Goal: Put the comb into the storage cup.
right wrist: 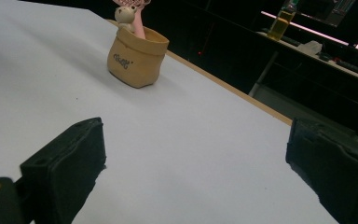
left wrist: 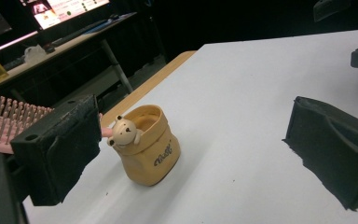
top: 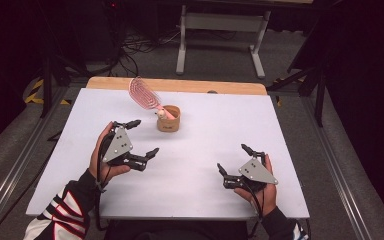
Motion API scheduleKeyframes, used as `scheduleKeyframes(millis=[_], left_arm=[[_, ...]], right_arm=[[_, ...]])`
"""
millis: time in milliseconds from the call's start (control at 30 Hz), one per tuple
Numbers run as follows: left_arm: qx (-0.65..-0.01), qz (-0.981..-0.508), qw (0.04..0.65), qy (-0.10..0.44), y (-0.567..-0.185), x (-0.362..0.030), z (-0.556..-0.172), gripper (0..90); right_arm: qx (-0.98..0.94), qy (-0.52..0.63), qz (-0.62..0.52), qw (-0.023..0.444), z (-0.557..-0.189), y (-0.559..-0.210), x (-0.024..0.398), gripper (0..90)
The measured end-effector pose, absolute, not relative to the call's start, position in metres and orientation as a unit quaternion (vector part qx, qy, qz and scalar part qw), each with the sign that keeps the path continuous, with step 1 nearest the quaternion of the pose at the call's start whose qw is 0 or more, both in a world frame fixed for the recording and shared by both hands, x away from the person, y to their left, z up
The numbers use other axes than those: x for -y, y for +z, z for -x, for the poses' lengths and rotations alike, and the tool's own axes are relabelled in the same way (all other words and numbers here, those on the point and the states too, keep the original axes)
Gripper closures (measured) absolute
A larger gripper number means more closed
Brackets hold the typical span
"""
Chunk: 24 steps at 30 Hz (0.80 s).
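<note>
A tan sack-shaped cup (top: 168, 119) (left wrist: 150, 145) (right wrist: 136, 55) with a small bear figure (left wrist: 123, 131) on its rim stands on the white table top (top: 205, 145). A pink hairbrush (top: 144, 94) stands in it by its handle, head up and leaning left. My left gripper (top: 142, 137) hovers open just left of the cup, nothing between its jaws. My right gripper (top: 234, 159) rests open near the front right of the table, well away from the cup.
The table's far edge is a bare wooden strip (top: 180, 85). Beyond it stand a grey desk frame (top: 222, 35) and cables on the floor. A yellow bottle (right wrist: 282, 18) sits on a distant desk.
</note>
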<state>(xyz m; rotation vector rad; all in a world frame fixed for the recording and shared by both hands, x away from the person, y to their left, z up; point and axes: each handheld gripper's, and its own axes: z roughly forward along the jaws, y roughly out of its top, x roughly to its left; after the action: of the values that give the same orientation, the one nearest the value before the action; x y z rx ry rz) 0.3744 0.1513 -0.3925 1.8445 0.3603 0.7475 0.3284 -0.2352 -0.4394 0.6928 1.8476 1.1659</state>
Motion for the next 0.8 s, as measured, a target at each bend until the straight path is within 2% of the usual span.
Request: scheduleKeyframes(millis=[800], left_arm=[[-0.146,-0.778,0.519,0.323,-0.402,-0.169,-0.355,4.3]], right_arm=[[-0.739,0.471,-0.261,0.405,-0.323,-0.436,0.23,5.4]])
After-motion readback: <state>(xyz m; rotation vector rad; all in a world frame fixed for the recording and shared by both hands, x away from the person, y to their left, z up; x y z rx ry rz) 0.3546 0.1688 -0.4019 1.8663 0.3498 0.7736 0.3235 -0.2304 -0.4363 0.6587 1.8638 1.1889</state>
